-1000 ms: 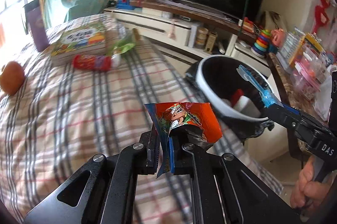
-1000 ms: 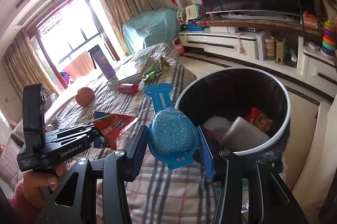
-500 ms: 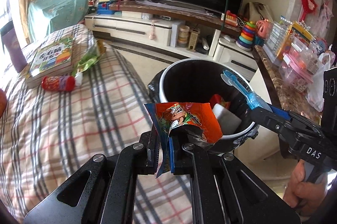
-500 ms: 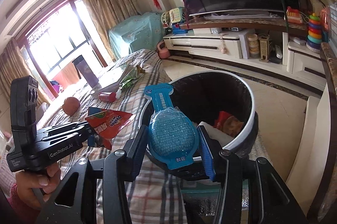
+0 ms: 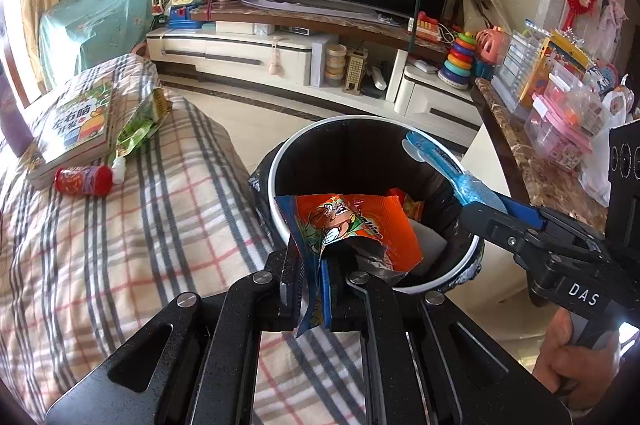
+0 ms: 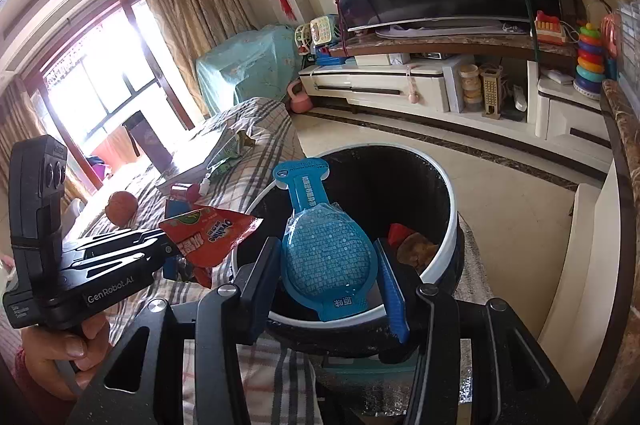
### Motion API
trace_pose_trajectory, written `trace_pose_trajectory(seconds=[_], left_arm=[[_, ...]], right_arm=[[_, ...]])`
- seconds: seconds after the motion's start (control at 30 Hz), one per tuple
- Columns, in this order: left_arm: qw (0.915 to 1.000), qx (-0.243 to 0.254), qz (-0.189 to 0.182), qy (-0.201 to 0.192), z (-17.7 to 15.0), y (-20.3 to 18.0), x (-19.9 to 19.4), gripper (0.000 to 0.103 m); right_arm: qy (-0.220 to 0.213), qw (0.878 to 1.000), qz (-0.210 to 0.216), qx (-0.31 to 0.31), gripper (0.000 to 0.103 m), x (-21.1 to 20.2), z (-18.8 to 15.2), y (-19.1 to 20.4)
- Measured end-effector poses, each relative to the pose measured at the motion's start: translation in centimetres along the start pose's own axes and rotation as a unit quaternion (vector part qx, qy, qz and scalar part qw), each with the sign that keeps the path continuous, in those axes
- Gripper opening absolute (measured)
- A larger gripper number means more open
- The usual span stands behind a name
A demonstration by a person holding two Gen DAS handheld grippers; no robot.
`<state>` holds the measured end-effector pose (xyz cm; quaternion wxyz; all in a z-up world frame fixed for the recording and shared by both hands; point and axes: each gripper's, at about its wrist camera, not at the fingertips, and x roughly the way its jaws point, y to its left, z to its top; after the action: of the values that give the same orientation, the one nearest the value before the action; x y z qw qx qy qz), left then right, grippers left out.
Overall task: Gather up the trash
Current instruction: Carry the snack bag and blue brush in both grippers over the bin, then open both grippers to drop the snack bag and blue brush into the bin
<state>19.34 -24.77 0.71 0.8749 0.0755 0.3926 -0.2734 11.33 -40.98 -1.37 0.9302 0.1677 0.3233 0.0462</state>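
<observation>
With both items already poised at the trash bin, the step in hand is judged to be the release. Carry each item fully inside the white rim before letting go, since a light wrapper can drift and land on the plaid bed cover beside the bin. Release one item at a time, so neither tool knocks the other.

Left hand-held gripper: jaws closed almost completely, pinching the lower edge of the orange snack wrapper, which stands up over the near rim of the bin.

Right hand-held gripper: jaws about half open, clamped on the round body of the blue blister pack, whose neck points out over the bin mouth.

Other rubbish already lies in the bin's bottom.
</observation>
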Motion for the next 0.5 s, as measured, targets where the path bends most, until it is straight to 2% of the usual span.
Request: trace_pose_trajectory(seconds=[0.5], left_arm=[[0.9998,0.008,-0.004,0.017,1.3,-1.0,2.5,0.006]], right_arm=[[0.015,1.0,-0.015,0.008,0.048,1.5,1.4,-2.0]])
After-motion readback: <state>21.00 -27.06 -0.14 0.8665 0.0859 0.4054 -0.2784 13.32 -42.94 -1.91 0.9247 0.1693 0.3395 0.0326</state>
